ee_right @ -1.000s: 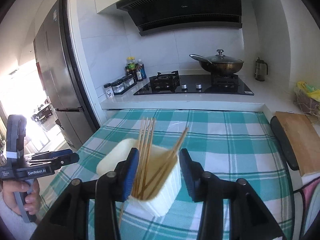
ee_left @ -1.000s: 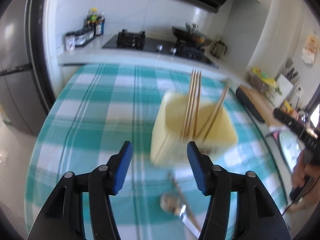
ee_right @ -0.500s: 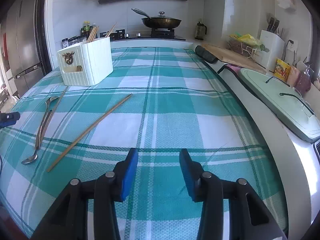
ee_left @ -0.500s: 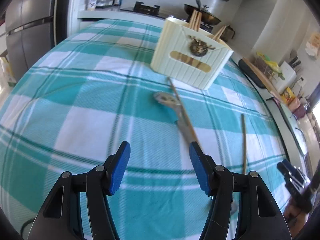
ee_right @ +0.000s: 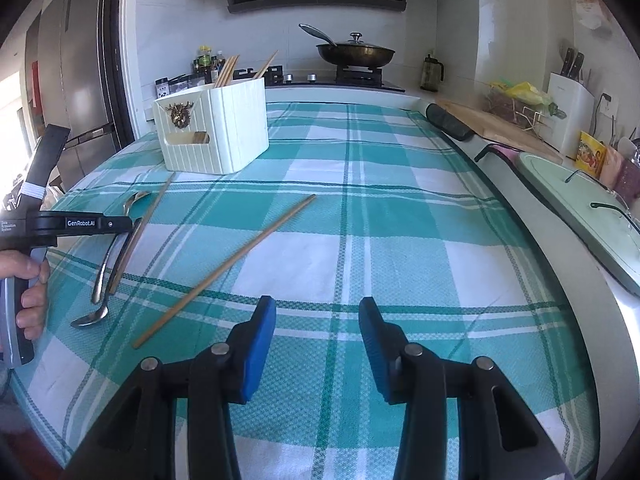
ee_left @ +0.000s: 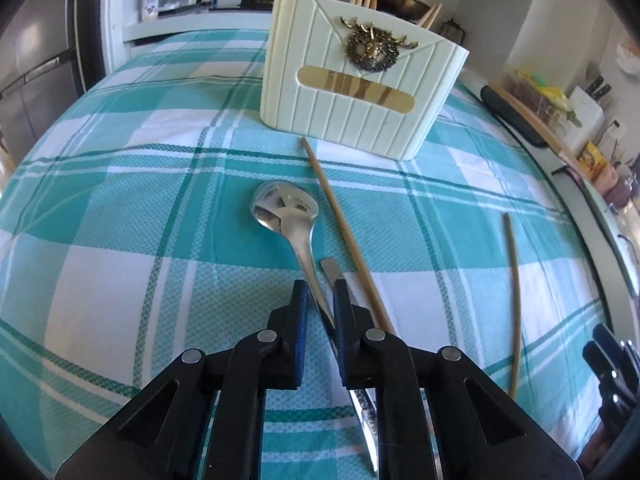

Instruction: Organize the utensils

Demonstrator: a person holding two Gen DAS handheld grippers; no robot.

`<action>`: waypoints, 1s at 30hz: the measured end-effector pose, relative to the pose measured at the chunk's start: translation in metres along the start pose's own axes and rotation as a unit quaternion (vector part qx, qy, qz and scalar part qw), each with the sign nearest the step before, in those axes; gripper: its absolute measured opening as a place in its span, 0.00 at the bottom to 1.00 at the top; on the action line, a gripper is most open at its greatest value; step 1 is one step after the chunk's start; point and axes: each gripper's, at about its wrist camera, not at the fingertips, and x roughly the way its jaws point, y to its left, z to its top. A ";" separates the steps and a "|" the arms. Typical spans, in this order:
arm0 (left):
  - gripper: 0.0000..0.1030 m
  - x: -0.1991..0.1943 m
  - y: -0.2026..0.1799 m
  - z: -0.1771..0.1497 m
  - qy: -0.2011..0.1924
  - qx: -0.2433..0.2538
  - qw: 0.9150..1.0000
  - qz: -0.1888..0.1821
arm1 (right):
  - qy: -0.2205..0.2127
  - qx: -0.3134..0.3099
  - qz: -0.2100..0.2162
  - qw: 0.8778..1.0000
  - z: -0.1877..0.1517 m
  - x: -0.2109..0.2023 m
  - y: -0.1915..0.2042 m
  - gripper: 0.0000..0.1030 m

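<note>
Your left hand-held gripper (ee_left: 320, 296) is closing, its blue pads nearly together around the handle of a metal spoon (ee_left: 286, 210) that lies on the counter (ee_left: 120, 200); the handle runs between the pads, and whether they already press on it is hard to tell. From the right wrist view the same left hand-held gripper (ee_right: 120, 224) reaches in from the left edge, with your hand (ee_right: 28, 284) wrapped on its grip. A second spoon (ee_right: 93, 312) lies alongside, bowl toward you, its flat handle end showing just beside the first spoon's handle. Touching or nearly touching the spoons on their right side is a wooden chopstick (ee_left: 346, 236), pointing toward the cream utensil holder (ee_left: 356, 80).

Your right hand-held gripper (ee_right: 316, 312) hovers low over the teal-and-white checked cloth with its jaws partly open and nothing between them. Ahead and to its left lies another loose chopstick (ee_right: 228, 264), set diagonally on the cloth, well apart from the spoons.

The utensil holder stands upright farther back, with a brass stag emblem (ee_left: 372, 50) on its front and several chopsticks (ee_right: 228, 70) standing in it. Beyond the counter are a stove with a lidded pan (ee_right: 354, 54), a rack of bottles (ee_right: 204, 64) and a knife block (ee_right: 568, 108) at the right.
</note>
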 end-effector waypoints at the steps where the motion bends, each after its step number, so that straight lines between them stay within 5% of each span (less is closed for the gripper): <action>1: 0.07 -0.001 0.005 0.000 0.001 -0.008 1.000 -0.005 | -0.001 0.001 -0.002 1.000 0.000 0.000 -0.001 0.43; 18: 0.11 -0.023 0.074 -0.005 -0.006 -0.099 0.995 -0.010 | 0.010 -0.024 -0.011 1.000 0.003 0.006 0.011 0.43; 28: 0.22 -0.034 0.098 -0.001 -0.023 -0.118 0.992 0.027 | 0.007 -0.035 -0.017 0.999 0.013 0.002 0.014 0.43; 30: 0.17 -0.037 0.100 -0.001 -0.025 -0.111 0.992 0.050 | 0.003 -0.035 -0.017 0.999 0.016 0.001 0.013 0.43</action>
